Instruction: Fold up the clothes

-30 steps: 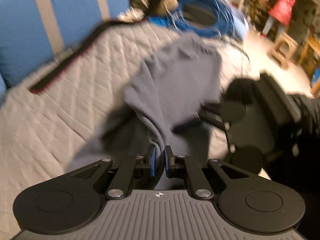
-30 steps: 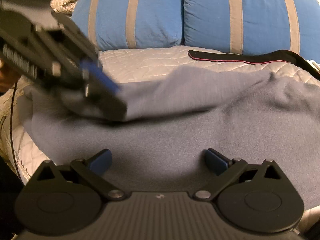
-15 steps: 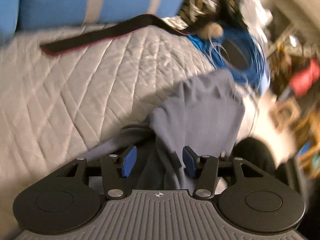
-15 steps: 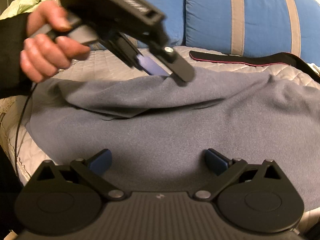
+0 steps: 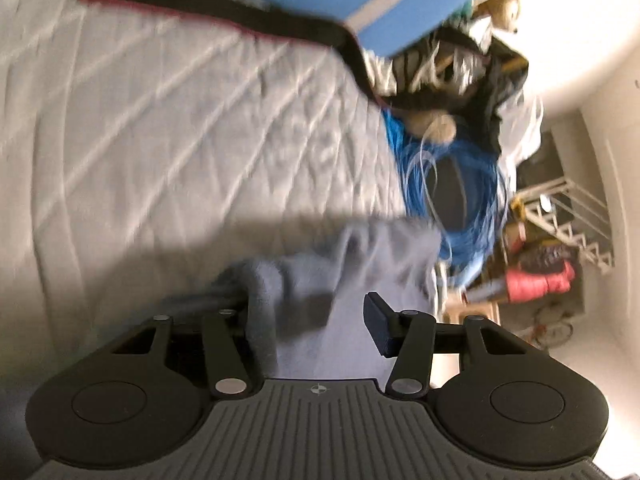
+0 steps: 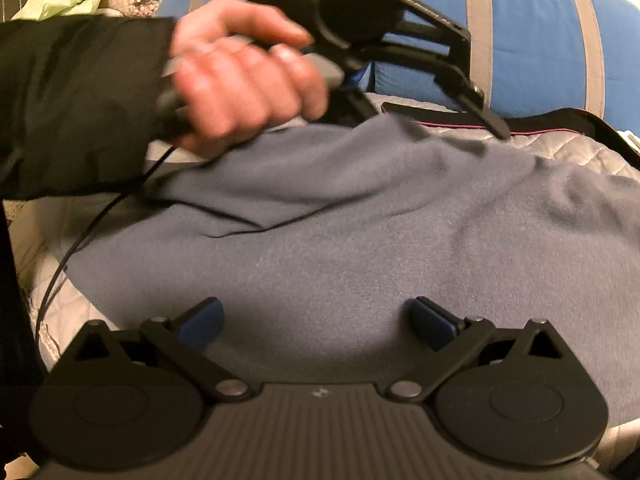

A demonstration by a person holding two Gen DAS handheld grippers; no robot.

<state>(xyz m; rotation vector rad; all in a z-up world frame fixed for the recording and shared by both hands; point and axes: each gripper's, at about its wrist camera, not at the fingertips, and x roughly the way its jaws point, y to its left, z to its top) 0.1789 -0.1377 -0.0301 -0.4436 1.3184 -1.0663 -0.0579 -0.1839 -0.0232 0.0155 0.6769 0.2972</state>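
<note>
Your grey-blue garment (image 6: 360, 232) lies spread on the quilted bed (image 5: 160, 120), fold bunched between your left gripper's (image 5: 316, 320) just-opened jaws. Your right gripper (image 6: 316, 320) hangs spread above it. Black strap (image 5: 224, 12), blue pillows (image 6: 528, 40) and blue cable coil (image 5: 452, 196) lie beyond.

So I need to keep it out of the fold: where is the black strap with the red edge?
In the right wrist view the black strap lies on the quilt at the upper right, just beyond the grey garment and in front of the blue pillows.

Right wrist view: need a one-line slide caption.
Open right claw over a grey-blue fleece garment on the quilted bed; left hand brings the left claw to its far edge.
</note>
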